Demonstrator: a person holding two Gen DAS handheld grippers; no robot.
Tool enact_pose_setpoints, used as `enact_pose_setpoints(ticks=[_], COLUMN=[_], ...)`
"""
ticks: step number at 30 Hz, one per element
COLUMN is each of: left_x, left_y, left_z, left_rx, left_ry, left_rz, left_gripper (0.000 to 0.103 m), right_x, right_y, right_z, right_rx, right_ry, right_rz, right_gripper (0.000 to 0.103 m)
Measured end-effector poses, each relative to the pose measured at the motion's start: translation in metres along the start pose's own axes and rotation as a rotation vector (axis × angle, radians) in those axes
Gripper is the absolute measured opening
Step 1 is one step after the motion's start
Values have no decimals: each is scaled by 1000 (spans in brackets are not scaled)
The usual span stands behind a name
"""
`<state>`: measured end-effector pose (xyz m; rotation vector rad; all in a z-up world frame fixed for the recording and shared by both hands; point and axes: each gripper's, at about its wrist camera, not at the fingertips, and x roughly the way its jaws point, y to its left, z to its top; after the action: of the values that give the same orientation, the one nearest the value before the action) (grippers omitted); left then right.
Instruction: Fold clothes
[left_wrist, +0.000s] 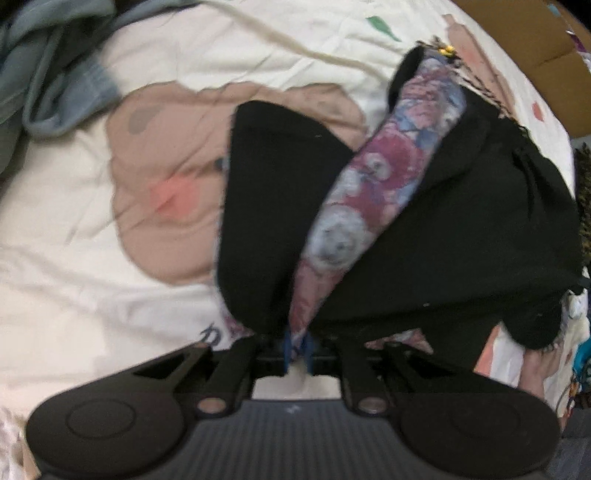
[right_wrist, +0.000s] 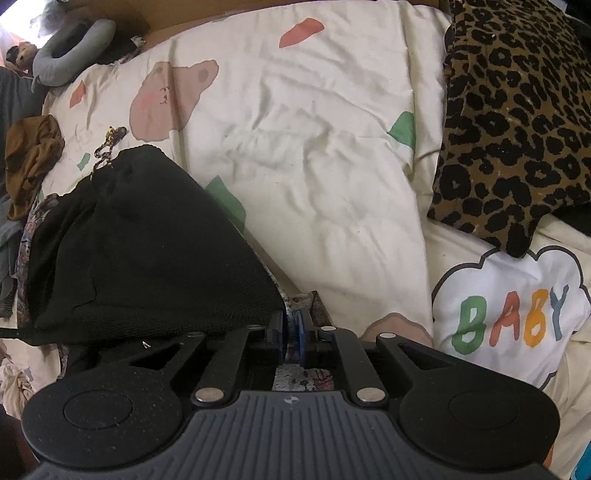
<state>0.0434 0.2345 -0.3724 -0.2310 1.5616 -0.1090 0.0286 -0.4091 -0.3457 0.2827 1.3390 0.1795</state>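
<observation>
A black garment (left_wrist: 424, 236) with a flowered lining (left_wrist: 376, 173) lies on a cream quilt (left_wrist: 92, 266) that has printed bears and coloured spots. The outside of the garment is plain black and looks like a thick knit. The inside is printed with pink, red and pale blue flowers. In the left wrist view the cloth is folded over itself, so the black parts lie to the left and right and a long strip of the lining shows between them, running from the far end down to the left gripper (left_wrist: 298, 350). At the far end there is a twisted black and yellow cord (left_wrist: 448, 53).

The blue pads of the left gripper stand a little apart, with the narrow tip of the lining between them; this view is blurred, so I cannot tell if they press on it.

In the right wrist view the black garment (right_wrist: 147, 258) makes a heap at the left. The right gripper (right_wrist: 291, 332) has its pads almost together, clamped on the flowered edge at the garment's corner.

A leopard pillow (right_wrist: 517, 122) lies at the far right.
</observation>
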Motion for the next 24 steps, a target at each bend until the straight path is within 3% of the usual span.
enact_pose_setpoints(ticks=[1, 4, 7, 10, 13, 24], left_x=[-3, -19, -37, -49, -50, -26], left_y=[3, 10, 9, 2, -18, -85], left_z=[-1, 2, 17, 40, 59, 114], left_rx=[-13, -34, -22, 2, 50, 166], left_ry=[-6, -50, -105, -167, -213, -261], left_rz=[18, 29, 52, 53, 37, -2], left_gripper=[41, 44, 53, 54, 63, 64], right_x=[-1, -8, -18, -25, -26, -21], right_y=[0, -4, -7, -8, -8, 4], right_z=[0, 1, 3, 6, 9, 24], right_rx=[2, 21, 41, 55, 64, 53], right_ry=[-3, -16, -50, -83, -98, -169], right_rz=[-3, -12, -2, 2, 10, 40], right_gripper=[13, 25, 30, 37, 37, 37])
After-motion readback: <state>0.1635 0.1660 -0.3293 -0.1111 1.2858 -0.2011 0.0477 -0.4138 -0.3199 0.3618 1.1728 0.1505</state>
